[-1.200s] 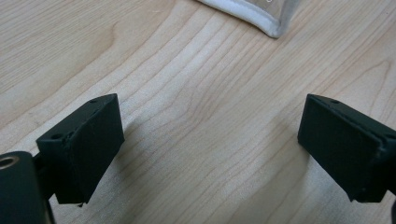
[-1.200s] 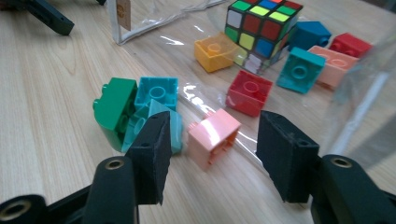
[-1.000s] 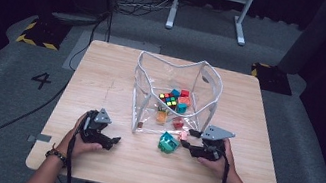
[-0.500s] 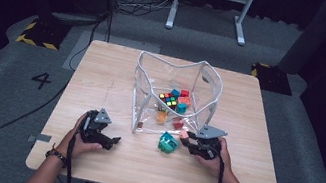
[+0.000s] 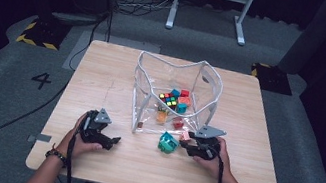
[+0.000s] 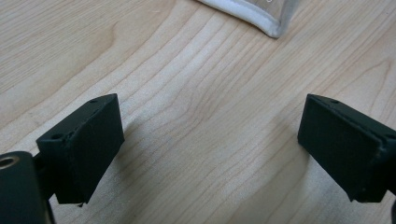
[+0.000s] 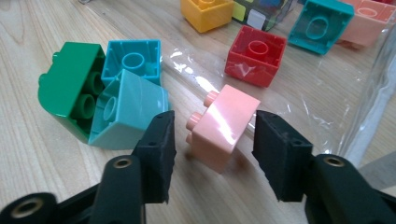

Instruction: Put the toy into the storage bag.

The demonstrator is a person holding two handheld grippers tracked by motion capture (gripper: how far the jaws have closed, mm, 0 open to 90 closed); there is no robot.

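My right gripper is low over the table, just in front of the clear bag. Its jaws stand on both sides of a pink block, and I see a small gap on each side, so the pads do not press it. The jaws have just been opening again, with the pink block between them. This block lies on its side on the wood, with its studs pointing to the left in the right gripper view.

Just beside it, on the left in that view, there is a small pile: a green block and two turquoise blocks, which touch each other. Behind the pink block, a red block, a yellow block and more blocks lie on the plastic of the bag.

In the high view the right gripper is at the near right corner of the bag, and the pile is close to its left.

My left gripper is open wide above bare wood, with nothing between the jaws. It is well apart from the blocks, near the left corner of the bag.
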